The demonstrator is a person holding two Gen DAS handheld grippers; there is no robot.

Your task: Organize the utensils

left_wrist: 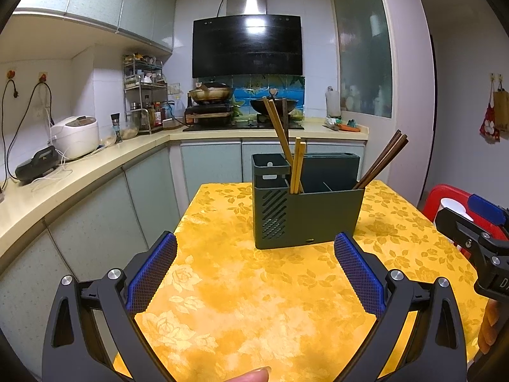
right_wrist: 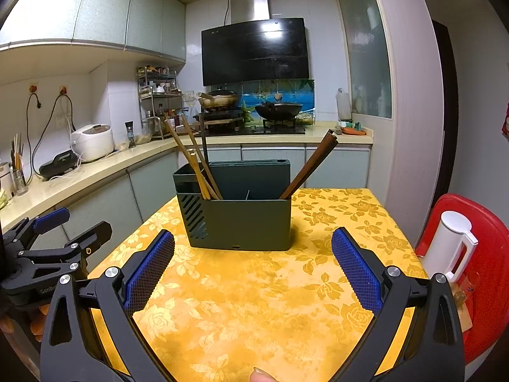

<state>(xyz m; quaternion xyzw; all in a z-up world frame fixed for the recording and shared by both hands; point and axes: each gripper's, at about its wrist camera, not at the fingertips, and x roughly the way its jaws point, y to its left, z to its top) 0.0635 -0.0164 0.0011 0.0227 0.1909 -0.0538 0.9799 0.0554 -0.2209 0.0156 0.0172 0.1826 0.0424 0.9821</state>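
A dark green utensil holder (left_wrist: 308, 213) (right_wrist: 241, 219) stands on the yellow flowered tablecloth (left_wrist: 254, 302) (right_wrist: 254, 302). Light bamboo chopsticks (left_wrist: 280, 133) (right_wrist: 191, 159) lean in its left compartments. Dark brown chopsticks (left_wrist: 381, 159) (right_wrist: 310, 165) lean out of its right end. My left gripper (left_wrist: 254, 273) hangs open over the cloth, short of the holder, nothing between its blue pads. My right gripper (right_wrist: 253, 270) is open and empty too, facing the holder. Each gripper shows at the edge of the other's view, the right gripper (left_wrist: 470, 232) and the left gripper (right_wrist: 57, 238).
A red plastic stool (right_wrist: 483, 286) with a white jug (right_wrist: 448, 248) stands right of the table. A kitchen counter (left_wrist: 79, 175) with a rice cooker (left_wrist: 76, 137) runs along the left. A stove with pans (left_wrist: 241, 102) sits behind. A fingertip (left_wrist: 251, 375) shows at the bottom edge.
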